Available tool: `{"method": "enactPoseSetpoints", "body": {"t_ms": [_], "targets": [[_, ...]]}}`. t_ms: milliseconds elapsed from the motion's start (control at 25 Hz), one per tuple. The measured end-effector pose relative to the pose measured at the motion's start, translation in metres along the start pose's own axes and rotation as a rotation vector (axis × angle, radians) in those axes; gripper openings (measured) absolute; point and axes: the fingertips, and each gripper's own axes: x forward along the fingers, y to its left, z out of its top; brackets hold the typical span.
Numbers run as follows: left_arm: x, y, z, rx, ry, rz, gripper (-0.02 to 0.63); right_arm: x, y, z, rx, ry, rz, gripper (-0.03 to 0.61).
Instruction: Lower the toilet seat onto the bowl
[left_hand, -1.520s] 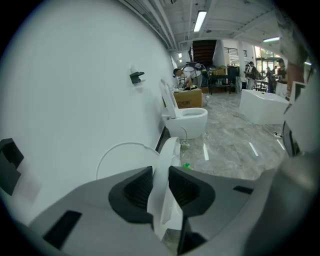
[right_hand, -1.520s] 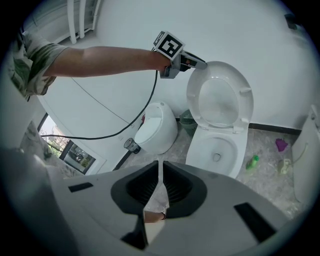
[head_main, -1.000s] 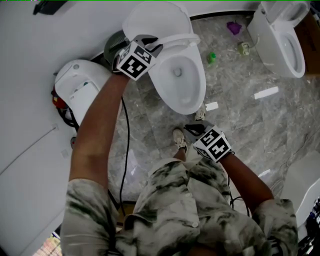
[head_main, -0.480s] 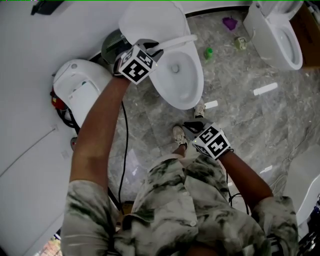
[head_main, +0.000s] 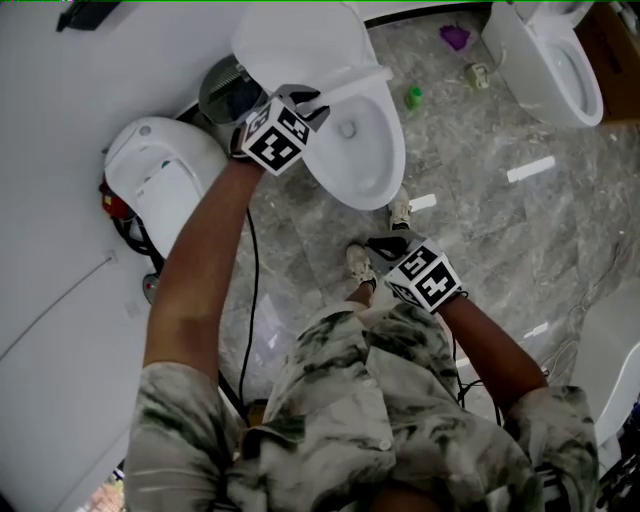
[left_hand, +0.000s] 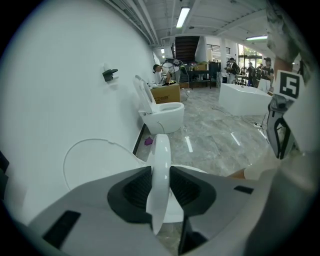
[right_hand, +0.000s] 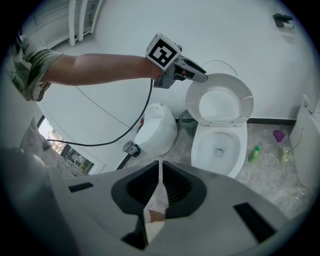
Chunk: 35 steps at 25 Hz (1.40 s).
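You're pinching the seat (left_hand: 161, 160) edge-on in your left gripper (head_main: 308, 100), whose jaws have just been opening slightly around the rim. The seat is standing raised, tilted forward of the lid (head_main: 290, 40), and the bowl (head_main: 375, 190) is lying below it, toward you. Your right gripper (head_main: 388, 243), jaws together, is hanging well apart.

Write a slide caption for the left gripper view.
Left gripper, jaws just opening, clasps the raised toilet seat edge-on.
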Motion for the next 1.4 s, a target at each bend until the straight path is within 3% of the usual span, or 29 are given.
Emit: {"method": "enactPoseSetpoints", "body": {"t_ms": [1400], "targets": [[0.029, -0.104, -0.029, 0.03, 0.003, -0.134, 0.15, 0.015, 0.008, -0.027, 0.039, 0.001, -0.031, 0.044]]}}
